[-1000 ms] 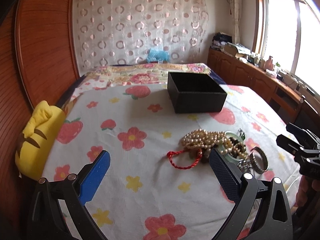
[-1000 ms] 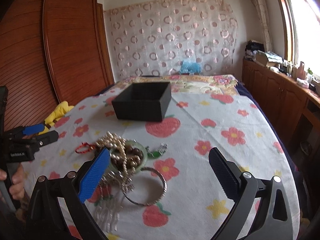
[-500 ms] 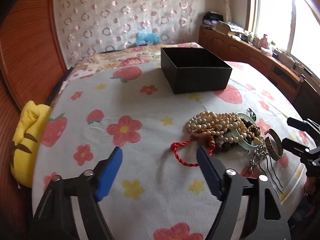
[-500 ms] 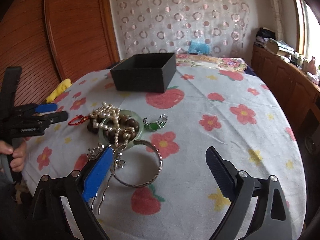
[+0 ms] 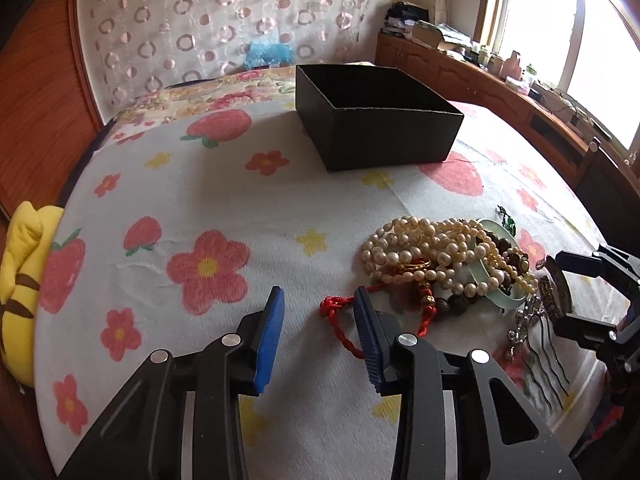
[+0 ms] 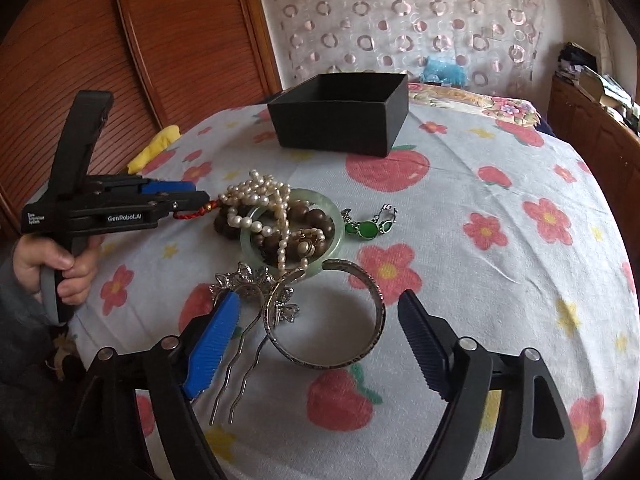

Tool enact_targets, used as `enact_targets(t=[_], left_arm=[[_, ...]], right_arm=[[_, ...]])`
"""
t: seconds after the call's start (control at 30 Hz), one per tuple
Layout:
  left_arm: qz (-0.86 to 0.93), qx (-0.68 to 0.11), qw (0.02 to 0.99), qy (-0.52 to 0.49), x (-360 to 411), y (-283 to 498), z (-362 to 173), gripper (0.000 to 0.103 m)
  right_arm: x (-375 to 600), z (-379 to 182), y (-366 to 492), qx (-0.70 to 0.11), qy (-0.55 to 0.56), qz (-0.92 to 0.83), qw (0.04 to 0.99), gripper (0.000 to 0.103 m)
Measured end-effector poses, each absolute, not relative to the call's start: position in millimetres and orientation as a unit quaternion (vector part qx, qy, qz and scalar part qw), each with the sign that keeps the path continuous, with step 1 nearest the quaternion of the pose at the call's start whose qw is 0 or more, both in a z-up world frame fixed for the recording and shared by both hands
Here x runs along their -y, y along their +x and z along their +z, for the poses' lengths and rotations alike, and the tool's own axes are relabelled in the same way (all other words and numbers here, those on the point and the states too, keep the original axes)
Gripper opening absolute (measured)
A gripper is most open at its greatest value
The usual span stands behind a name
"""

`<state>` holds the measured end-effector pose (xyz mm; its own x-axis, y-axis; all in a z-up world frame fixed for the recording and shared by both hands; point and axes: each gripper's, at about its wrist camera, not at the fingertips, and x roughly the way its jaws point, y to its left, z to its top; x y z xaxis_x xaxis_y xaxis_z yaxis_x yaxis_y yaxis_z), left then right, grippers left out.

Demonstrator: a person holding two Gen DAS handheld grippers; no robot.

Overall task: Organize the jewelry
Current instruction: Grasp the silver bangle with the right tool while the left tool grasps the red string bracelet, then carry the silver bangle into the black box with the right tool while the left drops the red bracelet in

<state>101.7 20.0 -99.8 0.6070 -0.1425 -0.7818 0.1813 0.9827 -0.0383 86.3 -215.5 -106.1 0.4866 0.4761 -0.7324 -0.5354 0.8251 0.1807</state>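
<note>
A pile of jewelry lies on the flowered cloth: a pearl necklace, a pale green bangle, brown beads, a red cord bracelet, a green-stone bracelet, a silver cuff and a silver hair comb. An open black box stands behind the pile, also in the right wrist view. My left gripper is open with a narrow gap, its tips at the red cord's loop. My right gripper is open wide around the silver cuff.
A yellow plush toy lies at the cloth's left edge. A wooden wardrobe stands left, a low wooden cabinet with clutter runs under the window at right. A curtain with circles hangs behind.
Both grippers moved forward and down toward the jewelry. The left gripper's jaws narrowed a lot near the red cord. The right gripper now brackets the silver cuff.
</note>
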Motion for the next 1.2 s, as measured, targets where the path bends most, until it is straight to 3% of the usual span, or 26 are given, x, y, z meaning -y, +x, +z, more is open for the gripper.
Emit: enact_targets(t=[0.17,0.23,0.3,0.73,1.2], left_arm=[[-0.092,-0.428,0.898,0.039,-17,99,-101,0.026],[-0.094,-0.428,0.898,0.041,-17,98,-101,0.011],[-0.096,-0.430,0.897,0.034,-19,98,-99,0.008],[-0.069,-0.368,0.927,0.014,-44,97,-50,0.007],[-0.064,-0.317,0.946,0.019,-38,128,-2,0.007]], right_arm=[[213,-109,86,-0.420,-0.054,0.292,0.858,0.063],[213,-108,84,-0.419,-0.059,0.295,0.857,0.063],[215,-107,84,-0.418,-0.060,0.294,0.857,0.063],[217,-87,101,-0.384,-0.080,0.279,0.877,0.063],[180,-41,185,-0.327,-0.102,0.282,0.896,0.063]])
